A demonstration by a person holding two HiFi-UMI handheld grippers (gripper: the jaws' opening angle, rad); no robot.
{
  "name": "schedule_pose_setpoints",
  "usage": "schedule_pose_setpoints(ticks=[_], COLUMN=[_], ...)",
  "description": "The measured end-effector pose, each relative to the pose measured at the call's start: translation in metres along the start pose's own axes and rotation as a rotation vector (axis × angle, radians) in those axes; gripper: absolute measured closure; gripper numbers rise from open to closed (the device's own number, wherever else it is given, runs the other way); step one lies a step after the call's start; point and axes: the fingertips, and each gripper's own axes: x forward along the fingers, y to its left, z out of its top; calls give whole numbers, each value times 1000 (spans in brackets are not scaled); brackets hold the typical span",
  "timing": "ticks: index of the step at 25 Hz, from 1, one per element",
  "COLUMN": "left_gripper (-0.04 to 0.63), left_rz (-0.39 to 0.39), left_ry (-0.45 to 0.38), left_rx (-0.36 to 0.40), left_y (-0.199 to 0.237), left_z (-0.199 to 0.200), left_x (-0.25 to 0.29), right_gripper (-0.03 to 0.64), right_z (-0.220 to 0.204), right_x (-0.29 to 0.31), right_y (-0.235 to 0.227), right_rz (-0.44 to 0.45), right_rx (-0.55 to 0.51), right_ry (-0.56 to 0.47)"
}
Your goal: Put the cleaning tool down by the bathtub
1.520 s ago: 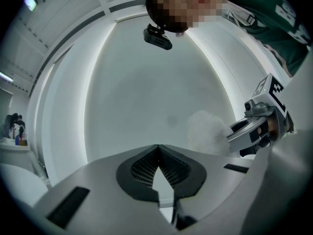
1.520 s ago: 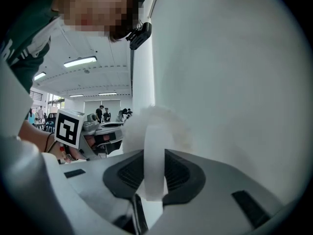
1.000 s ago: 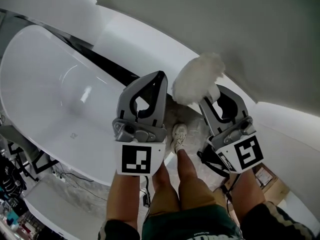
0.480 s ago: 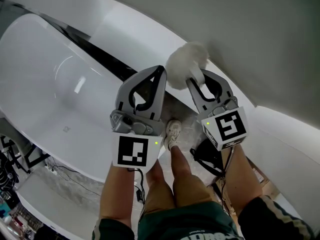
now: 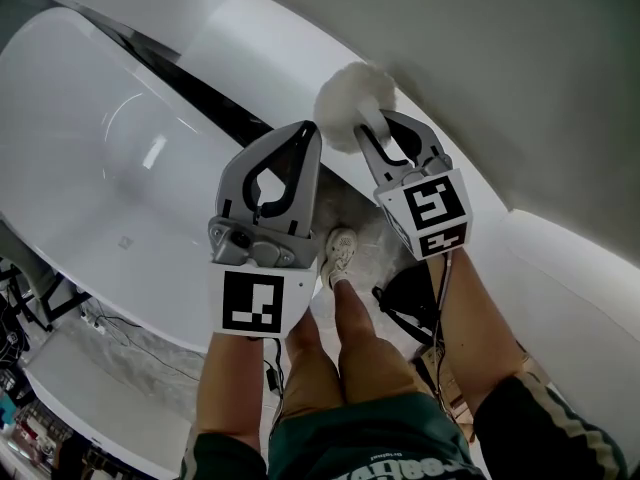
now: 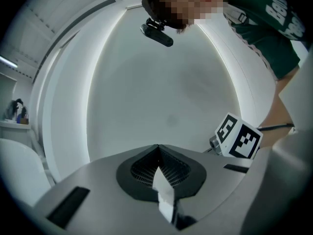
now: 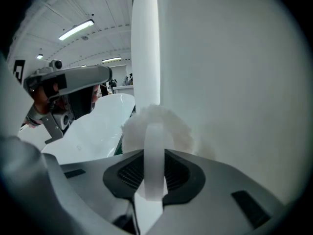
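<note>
In the head view the cleaning tool, a fluffy white duster head (image 5: 347,103) on a white handle, is held up over the white ledge behind the bathtub (image 5: 100,158). My right gripper (image 5: 378,128) is shut on that handle. In the right gripper view the white handle (image 7: 154,165) stands clamped between the dark pads, with the fluffy head (image 7: 159,124) just beyond them. My left gripper (image 5: 307,130) hovers beside it over the tub's near rim, jaws shut and holding nothing; the left gripper view shows its tips (image 6: 157,151) meeting against a plain white wall.
A dark gap (image 5: 215,103) runs between the tub and the curved white ledge (image 5: 270,38). The person's bare legs and a white shoe (image 5: 340,253) stand on the marbled floor below the grippers. A black object (image 5: 410,303) and a cardboard box (image 5: 525,363) lie at right.
Both grippers have moved up and to the left in the head view. The duster has gone with the right gripper, farther over the ledge behind the tub.
</note>
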Motion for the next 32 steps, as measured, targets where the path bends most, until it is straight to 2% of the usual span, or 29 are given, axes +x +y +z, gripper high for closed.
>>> schedule_pose_setpoints(ticks=[14,19,32], left_gripper=[589,589,589], left_rz=[29,19,58], left_ry=[-8,-6,-18], left_rx=[-32,15,-62], left_y=[10,7,27], left_z=[-5,-4,-11], left_x=[-26,-31,-59], right_gripper=[523,523,523], right_z=[-48,-61,-119], right_x=[58,73,110], right_y=[4,-2,11], right_rz=[19,18,12], right_rx=[-18,-36,-73], right_ry=[186,238,455])
